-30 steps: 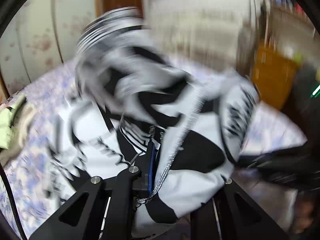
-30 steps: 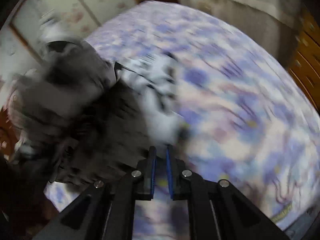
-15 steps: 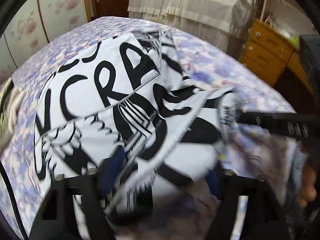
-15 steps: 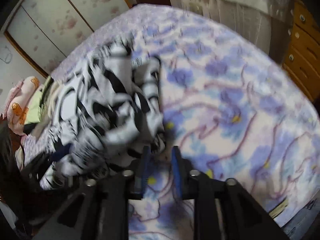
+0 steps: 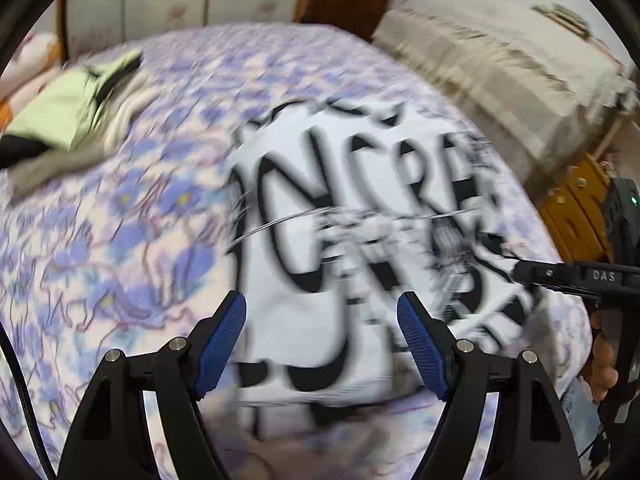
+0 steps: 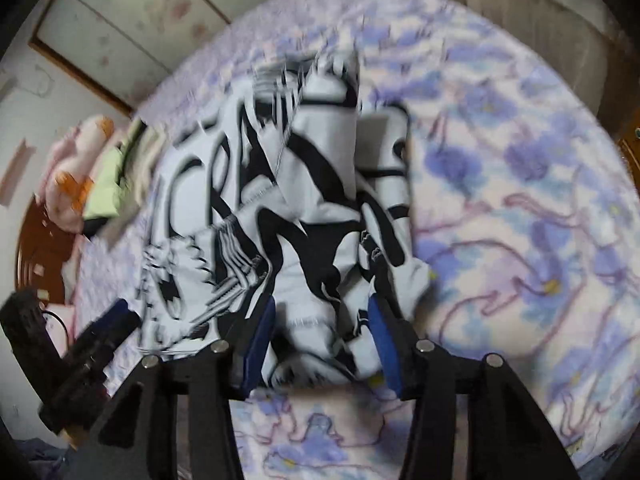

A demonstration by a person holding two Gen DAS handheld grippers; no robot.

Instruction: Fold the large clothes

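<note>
the shirt (image 5: pixel 360 248), white with big black lettering, lies on the bed (image 5: pixel 120 240), spread fairly flat on the flowered purple sheet, with one part folded over itself along a stitched edge; the right wrist view shows it more bunched at the end nearest you (image 6: pixel 304 216). your left gripper (image 5: pixel 322 338) is released: its blue pads stand wide apart above the near edge of the shirt, and nothing is pinched between them. your right gripper (image 6: pixel 322 336) is opening; a bunched fold of the shirt sits between its pads, though the blur makes it hard to tell whether the pads touch the cloth. in the left view your right gripper reaches in from the right edge, its tip at the shirt's side, with your hand (image 5: pixel 604 360) behind it. a small pile of clothes (image 5: pixel 72 108), pale green on top, lies at the far corner of the bed. a wooden dresser (image 5: pixel 576 208) stands beside the bed.
</note>
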